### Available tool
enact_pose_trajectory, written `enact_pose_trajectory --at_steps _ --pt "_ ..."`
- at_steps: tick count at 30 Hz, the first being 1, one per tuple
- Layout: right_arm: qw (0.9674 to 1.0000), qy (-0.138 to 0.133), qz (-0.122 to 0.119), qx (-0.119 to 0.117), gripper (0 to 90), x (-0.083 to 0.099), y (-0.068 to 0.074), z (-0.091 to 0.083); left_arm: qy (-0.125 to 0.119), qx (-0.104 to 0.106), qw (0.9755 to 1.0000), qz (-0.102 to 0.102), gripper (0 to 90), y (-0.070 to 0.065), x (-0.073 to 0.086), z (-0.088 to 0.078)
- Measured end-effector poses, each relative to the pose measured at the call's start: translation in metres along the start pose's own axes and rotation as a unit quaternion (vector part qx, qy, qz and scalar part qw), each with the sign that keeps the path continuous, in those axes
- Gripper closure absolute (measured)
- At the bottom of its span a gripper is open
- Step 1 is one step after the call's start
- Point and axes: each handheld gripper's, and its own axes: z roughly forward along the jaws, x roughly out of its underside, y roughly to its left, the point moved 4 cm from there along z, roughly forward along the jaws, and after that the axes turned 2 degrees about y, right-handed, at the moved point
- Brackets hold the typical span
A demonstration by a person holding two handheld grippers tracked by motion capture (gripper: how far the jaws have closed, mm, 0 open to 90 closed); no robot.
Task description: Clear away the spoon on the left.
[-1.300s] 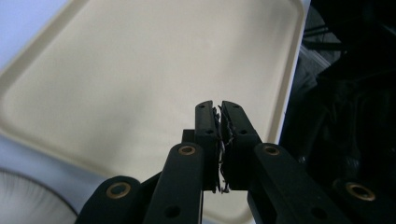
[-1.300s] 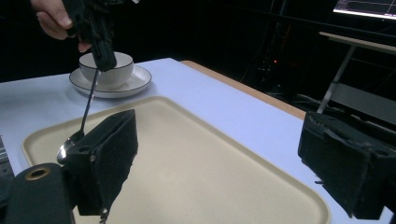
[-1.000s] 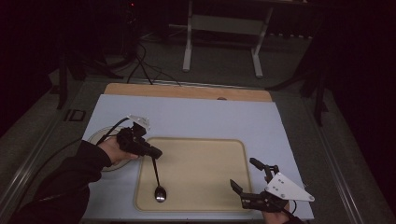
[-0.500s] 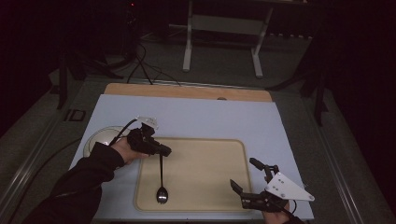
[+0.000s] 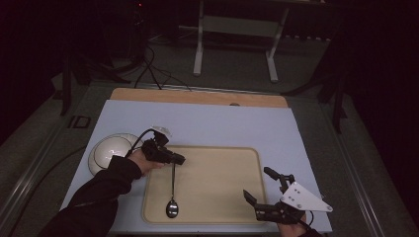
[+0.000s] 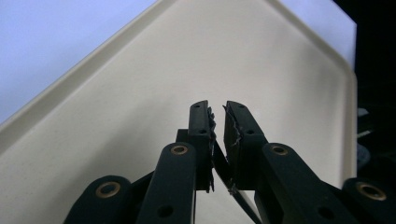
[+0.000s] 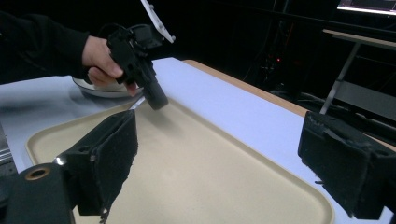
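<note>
Now the dark metal spoon (image 5: 172, 193) lies with its bowl on the beige plastic tray (image 5: 232, 168), carried inward from the white bowl (image 5: 109, 150). Left tongs (image 5: 179, 160), just easing apart, still pinch its handle; right tongs (image 5: 258, 190) gape, idle. Release appears imminent.

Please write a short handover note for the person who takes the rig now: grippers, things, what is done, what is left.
Left gripper: closed on the handle of the spoon, jaws just opening slightly; bowl end rests on the beige tray.
Right gripper: open, empty, at the tray's near right corner.
White bowl: left of the tray, on the table.
Done: spoon on tray.
Left: probably release the handle, withdraw.
</note>
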Motion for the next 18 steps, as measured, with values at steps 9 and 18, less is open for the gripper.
enact_pose_trajectory --at_steps 9,18 --pt "1.0 0.002 0.001 -0.002 12.1 0.0 0.0 0.001 0.008 -0.024 0.999 -0.037 80.1 0.011 0.006 0.01" --pt "1.0 0.004 0.001 -0.006 12.1 0.001 0.001 0.001 0.013 -0.043 0.9976 -0.052 78.9 0.017 0.01 0.02"
